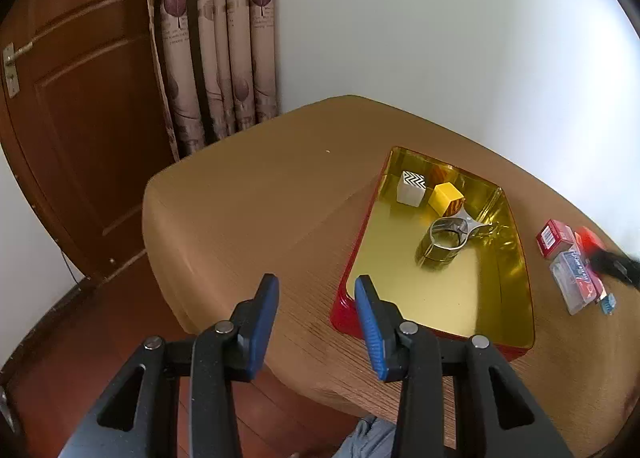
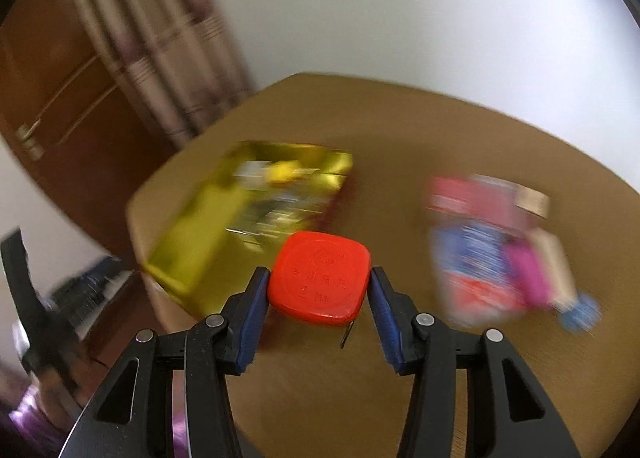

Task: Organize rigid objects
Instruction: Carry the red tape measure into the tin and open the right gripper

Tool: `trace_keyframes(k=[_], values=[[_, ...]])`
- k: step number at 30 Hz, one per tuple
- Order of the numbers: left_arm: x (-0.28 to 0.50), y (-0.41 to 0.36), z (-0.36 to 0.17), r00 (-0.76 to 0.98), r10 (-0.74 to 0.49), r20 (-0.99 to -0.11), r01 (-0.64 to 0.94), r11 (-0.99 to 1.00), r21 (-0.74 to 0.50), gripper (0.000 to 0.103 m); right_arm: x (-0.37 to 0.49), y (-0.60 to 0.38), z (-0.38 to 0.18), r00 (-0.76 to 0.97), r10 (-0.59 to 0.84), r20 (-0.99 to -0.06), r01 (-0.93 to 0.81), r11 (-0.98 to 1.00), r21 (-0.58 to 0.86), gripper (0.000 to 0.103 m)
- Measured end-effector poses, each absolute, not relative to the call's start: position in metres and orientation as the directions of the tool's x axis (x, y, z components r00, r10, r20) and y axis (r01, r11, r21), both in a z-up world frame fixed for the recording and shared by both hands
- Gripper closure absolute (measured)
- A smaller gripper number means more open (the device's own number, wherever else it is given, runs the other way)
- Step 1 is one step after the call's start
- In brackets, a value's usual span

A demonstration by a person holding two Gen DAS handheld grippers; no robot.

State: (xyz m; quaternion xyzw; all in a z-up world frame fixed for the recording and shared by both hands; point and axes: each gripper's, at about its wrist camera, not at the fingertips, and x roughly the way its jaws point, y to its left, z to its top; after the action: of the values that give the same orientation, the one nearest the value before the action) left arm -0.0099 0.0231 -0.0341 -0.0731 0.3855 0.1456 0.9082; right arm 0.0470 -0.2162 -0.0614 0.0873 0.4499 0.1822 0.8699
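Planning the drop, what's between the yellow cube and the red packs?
Left wrist view: the metal cup and the tray wall lie between yellow cube and red packs.

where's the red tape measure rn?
Right wrist view: the red tape measure is clamped in the right gripper, above the table, between the gold tray on its left and the blurred pile of boxes on its right.

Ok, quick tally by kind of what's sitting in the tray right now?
Cubes: 2, zigzag white cube and yellow cube.
Metal pieces: 1, shiny ring-shaped piece.
Total in the gold tray: 3.
Not counted: red tape measure, held in the right gripper, not in the tray.
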Motion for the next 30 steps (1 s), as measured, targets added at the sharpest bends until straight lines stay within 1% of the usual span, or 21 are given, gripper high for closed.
trace_keyframes(k=[4,8,14,21,27,30], values=[[-0.008,0.03,-0.04,0.639,0.175,-0.749,-0.317,0.947,-0.049,0.063,0.093,-0.147,-0.067,0.443,0.444,-0.779,-0.307,0.891,0.333,0.056],[-0.004,0.04,-0.044,0.624,0.125,-0.772,-0.313,0.944,-0.1,0.063,0.125,-0.099,-0.08,0.391,0.429,-0.815,-0.333,0.891,0.309,0.056],[0.001,0.055,-0.048,0.605,0.102,-0.79,-0.338,0.931,-0.139,0.063,0.156,-0.069,-0.091,0.366,0.37,-0.854,-0.332,0.909,0.252,0.056],[0.002,0.076,-0.058,0.583,0.046,-0.811,-0.386,0.894,-0.227,0.063,0.175,-0.061,-0.104,0.335,0.349,-0.875,-0.306,0.919,0.25,0.056],[0.002,0.07,-0.056,0.589,0.065,-0.806,-0.372,0.907,-0.198,0.063,0.185,-0.051,-0.112,0.323,0.36,-0.875,-0.301,0.916,0.266,0.056],[0.002,0.065,-0.054,0.589,0.079,-0.805,-0.358,0.918,-0.171,0.063,0.186,-0.051,-0.108,0.353,0.35,-0.868,-0.294,0.922,0.252,0.055]])
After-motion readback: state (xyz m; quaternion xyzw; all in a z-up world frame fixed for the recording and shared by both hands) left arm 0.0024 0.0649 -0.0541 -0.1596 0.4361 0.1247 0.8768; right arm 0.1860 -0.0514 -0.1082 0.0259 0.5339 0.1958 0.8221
